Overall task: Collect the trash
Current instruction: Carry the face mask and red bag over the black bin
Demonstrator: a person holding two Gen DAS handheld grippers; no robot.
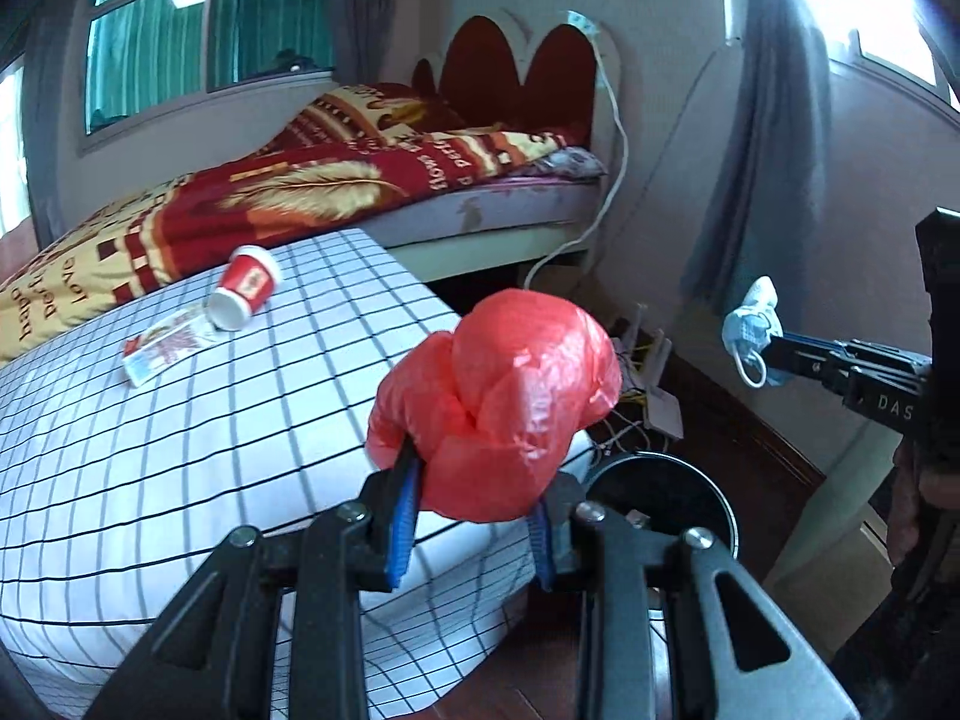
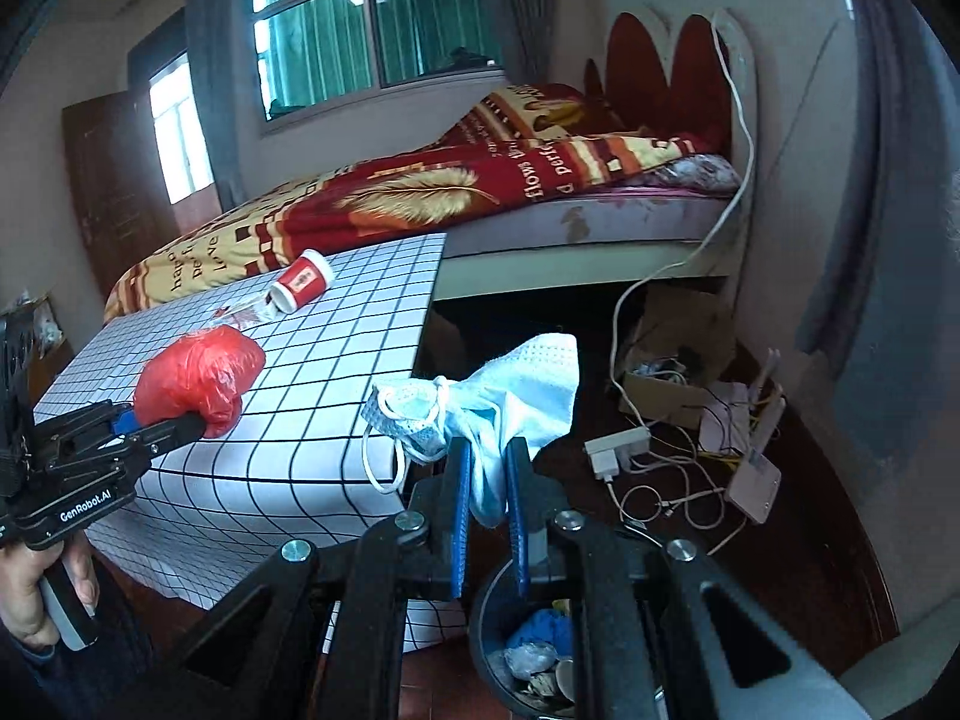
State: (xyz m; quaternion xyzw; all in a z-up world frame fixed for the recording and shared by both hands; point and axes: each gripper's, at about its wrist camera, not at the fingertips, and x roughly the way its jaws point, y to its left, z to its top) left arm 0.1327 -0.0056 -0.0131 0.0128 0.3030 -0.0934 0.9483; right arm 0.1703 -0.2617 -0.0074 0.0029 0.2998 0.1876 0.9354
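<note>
My left gripper (image 1: 474,468) is shut on a crumpled red plastic bag (image 1: 504,402) and holds it above the table's right edge, next to the black trash bin (image 1: 666,498). It also shows in the right wrist view (image 2: 198,381). My right gripper (image 2: 486,450) is shut on a light blue face mask (image 2: 498,396) and holds it in the air above the bin (image 2: 528,654), which holds several scraps. The mask also shows in the left wrist view (image 1: 750,330). A tipped red paper cup (image 1: 246,288) and a flat wrapper (image 1: 165,345) lie on the checked tablecloth (image 1: 180,450).
A bed with a red and yellow blanket (image 1: 312,192) stands behind the table. A white cable (image 2: 678,264) hangs from the headboard. A cardboard box (image 2: 678,354), a power strip (image 2: 618,447), loose cables and a router (image 2: 756,474) lie on the wooden floor by the wall.
</note>
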